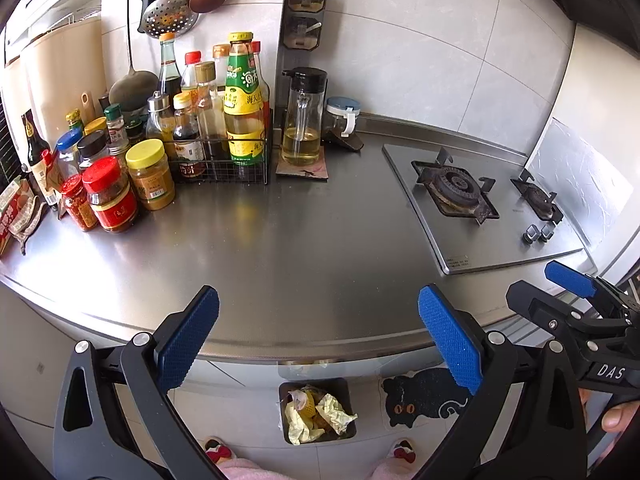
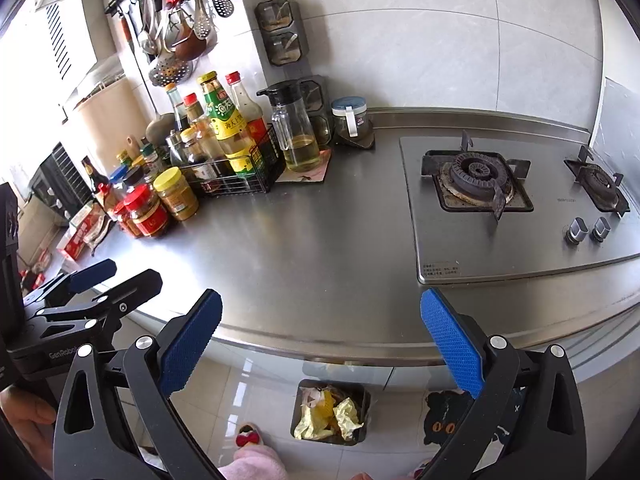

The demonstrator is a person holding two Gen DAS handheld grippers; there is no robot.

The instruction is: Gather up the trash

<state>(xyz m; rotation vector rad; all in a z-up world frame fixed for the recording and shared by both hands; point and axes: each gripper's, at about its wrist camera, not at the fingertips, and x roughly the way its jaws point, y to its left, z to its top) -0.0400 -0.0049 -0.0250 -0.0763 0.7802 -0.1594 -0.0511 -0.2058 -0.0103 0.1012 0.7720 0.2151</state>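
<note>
Two empty claws hovering over a bare steel tabletop

Both claws are hanging at the front edge of the tabletop (image 1: 300,248), the left claw (image 1: 318,338) and the right claw (image 2: 322,340) each spread wide with nothing between the blue pads. The crumpled yellow and white trash (image 1: 316,416) is lying in the dark bin (image 1: 348,390) on the floor below the tabletop's edge, just beside a black cat mat (image 1: 420,400)
</note>
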